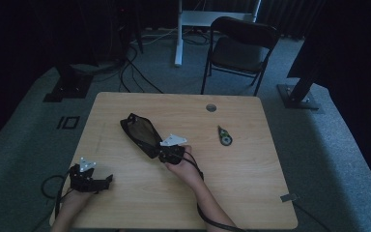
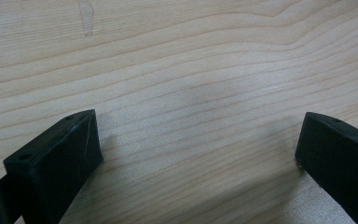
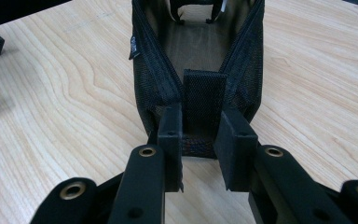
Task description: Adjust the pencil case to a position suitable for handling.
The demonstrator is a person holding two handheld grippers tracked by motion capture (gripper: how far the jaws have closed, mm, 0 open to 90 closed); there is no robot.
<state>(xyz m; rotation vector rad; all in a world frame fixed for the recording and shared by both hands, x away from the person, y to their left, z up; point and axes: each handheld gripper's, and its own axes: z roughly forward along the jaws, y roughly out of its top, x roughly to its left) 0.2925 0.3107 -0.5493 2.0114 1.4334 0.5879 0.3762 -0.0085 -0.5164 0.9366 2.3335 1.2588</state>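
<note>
Mesh makes up the black pouch [image 1: 140, 134], a long, thin bag that lies open near the middle of the tabletop [image 1: 232, 193]. In the right gripper view the pouch [image 3: 200, 51] shows soft, see-through sides with thick stitched edges, and the wood shows faintly through its bottom. Its sides stand up like a little boat and spread wider toward the far end. At the near end a flat black tab [image 3: 203, 100] of rough cloth sticks up. The right tool [image 3: 200, 140] is pressed together on this near end, with one jaw on each side of the tab and the cloth pinched between them. In the high view the right tool [image 1: 171, 153] sits at the lower end of the pouch, which points away from the person and to the left. The left tool [image 2: 198, 144] has its jaws wide apart with bare wood between them. In the high view the left tool [image 1: 92, 180] is near the front left corner of the tabletop, well apart from the pouch. A small green and black thing [image 1: 224, 136] lies to the right of the pouch.
</note>
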